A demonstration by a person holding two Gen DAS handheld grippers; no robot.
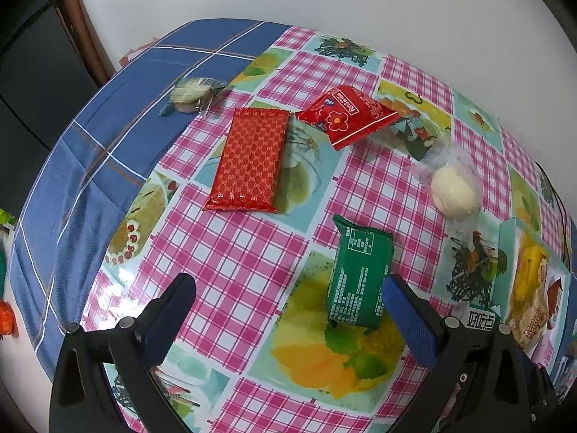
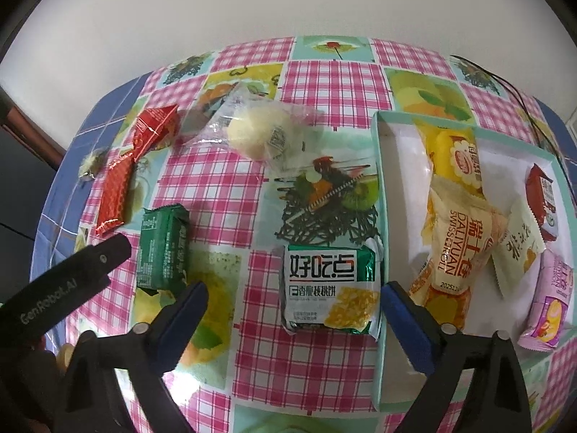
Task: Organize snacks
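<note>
The right claw (image 2: 294, 310) is seen spread wide above the table (image 2: 324, 72), gripping nothing; a green cookie pack (image 2: 330, 288) lies flat on the table between its blue fingers (image 2: 405, 324), untouched by either pad. That pack lies just beside the left wall of the box (image 2: 380, 195). The right finger is seen over the box's near left corner.

The box is a shallow teal-rimmed tray with a white floor. Several wrapped snacks are seen in it: a yellow pack (image 2: 456, 151) at the far end, a Swiss roll pack (image 2: 456, 249) leaning across it, a white sachet (image 2: 517, 245), a red pack (image 2: 542, 195) against the right wall, and a pink pack (image 2: 551, 299) at the near right.

The left claw (image 1: 288, 315) is likewise held released and empty over the table. A second green pack (image 1: 360, 270), left of the box, lies close to its right finger; contact cannot be told. Farther left of the box a clear-wrapped white bun (image 1: 454, 187), a red flower pack (image 1: 346, 115) and a flat red patterned pack (image 1: 250, 160) are found loose on the table.
</note>
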